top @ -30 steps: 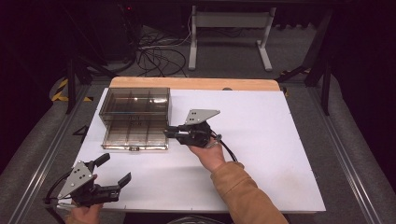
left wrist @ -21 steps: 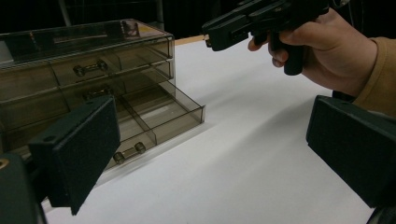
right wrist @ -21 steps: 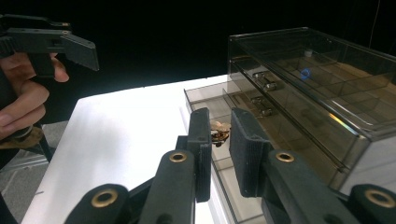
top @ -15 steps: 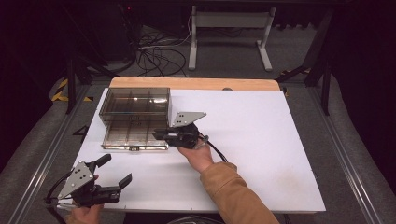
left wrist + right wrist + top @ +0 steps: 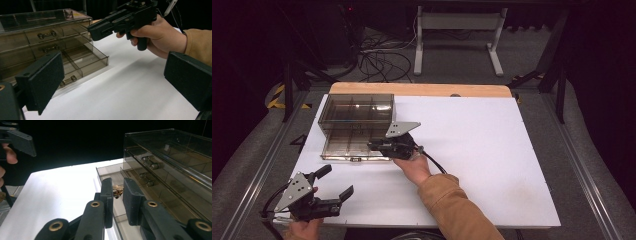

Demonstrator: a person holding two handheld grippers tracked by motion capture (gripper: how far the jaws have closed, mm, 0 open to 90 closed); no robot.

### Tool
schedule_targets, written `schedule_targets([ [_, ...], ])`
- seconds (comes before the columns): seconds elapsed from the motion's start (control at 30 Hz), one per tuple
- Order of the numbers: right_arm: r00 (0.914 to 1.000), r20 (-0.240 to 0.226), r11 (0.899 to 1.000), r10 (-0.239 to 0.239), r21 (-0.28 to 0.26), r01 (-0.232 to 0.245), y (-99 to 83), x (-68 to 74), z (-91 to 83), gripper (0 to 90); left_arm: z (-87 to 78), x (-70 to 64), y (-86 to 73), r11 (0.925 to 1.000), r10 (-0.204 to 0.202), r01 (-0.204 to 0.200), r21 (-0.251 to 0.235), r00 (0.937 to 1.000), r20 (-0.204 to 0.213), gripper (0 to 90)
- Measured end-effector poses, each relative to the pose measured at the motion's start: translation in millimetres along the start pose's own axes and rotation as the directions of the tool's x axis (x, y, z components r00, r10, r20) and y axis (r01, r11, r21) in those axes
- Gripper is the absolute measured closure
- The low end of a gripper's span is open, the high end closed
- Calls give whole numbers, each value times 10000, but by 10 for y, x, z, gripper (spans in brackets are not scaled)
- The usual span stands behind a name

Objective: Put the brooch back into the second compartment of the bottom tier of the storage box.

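While my right gripper (image 5: pixel 374 145) hovered over the pulled-out bottom drawer (image 5: pixel 349 145) of a smoky clear plastic drawer cabinet (image 5: pixel 357 107), its jaws stood nearly closed around a small pale object with a brownish metal part (image 5: pixel 117 191). From my right gripper view, the small thing sat between the two black pads; I judged it was pinched, though I could not tell how firmly. It hung above the open drawer's compartments, near the drawer's front wall.

What could go wrong, in my judgement: the piece was tiny and held only at the very tips, so a slight tilt or a loosened squeeze might drop it into the wrong compartment or onto the white table (image 5: pixel 492 150). Lowering too far might also knock the jaws against the thin drawer wall and shove the light cabinet backward.

My right hand (image 5: pixel 414 167) reached forward and leftward across the table, forearm in a tan sleeve (image 5: pixel 452 205), the gripper pointing left toward the drawer and held roughly level.

My left gripper (image 5: pixel 334 182) rested low at the near left corner of the table, well apart from the cabinet, jaws spread wide and holding nothing.
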State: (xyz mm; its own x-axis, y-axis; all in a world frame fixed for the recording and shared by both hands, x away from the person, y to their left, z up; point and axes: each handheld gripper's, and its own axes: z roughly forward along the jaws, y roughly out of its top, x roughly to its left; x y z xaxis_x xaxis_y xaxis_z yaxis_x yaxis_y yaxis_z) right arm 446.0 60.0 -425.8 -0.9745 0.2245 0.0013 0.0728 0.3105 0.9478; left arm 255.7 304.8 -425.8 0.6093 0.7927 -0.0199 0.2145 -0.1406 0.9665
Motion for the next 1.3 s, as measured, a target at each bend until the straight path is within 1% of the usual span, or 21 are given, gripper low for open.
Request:
schedule_targets([
  [0.23,10000,63,9999,-8,157,7,-37,-9,169,791,-2,11,-4,10000,-54,54,-55,10000,-14,39],
  [0.5,9999,133,9985,-79,538,72,-120,-13,317,791,2,10,-5,10000,-70,70,-54,10000,6,39],
  [0.6,9998,218,9979,-23,642,9,-141,-29,353,791,9,8,-7,10000,-91,91,-12,10000,29,39],
  [0.63,9997,245,9977,-1,678,-15,-145,-33,364,791,11,9,-6,10000,-43,43,8,10000,39,39],
  [0.93,9989,368,9943,-307,1032,267,-196,-10,474,789,17,8,-8,10000,17,-17,29,10000,21,39],
  [1.07,9985,402,9935,-373,1091,327,-203,0,494,789,18,5,-5,9999,72,-72,88,10000,4,39],
  [1.3,9980,492,9920,-398,1219,336,-225,1,517,789,25,2,-7,9999,28,-28,104,10000,-23,40],
])
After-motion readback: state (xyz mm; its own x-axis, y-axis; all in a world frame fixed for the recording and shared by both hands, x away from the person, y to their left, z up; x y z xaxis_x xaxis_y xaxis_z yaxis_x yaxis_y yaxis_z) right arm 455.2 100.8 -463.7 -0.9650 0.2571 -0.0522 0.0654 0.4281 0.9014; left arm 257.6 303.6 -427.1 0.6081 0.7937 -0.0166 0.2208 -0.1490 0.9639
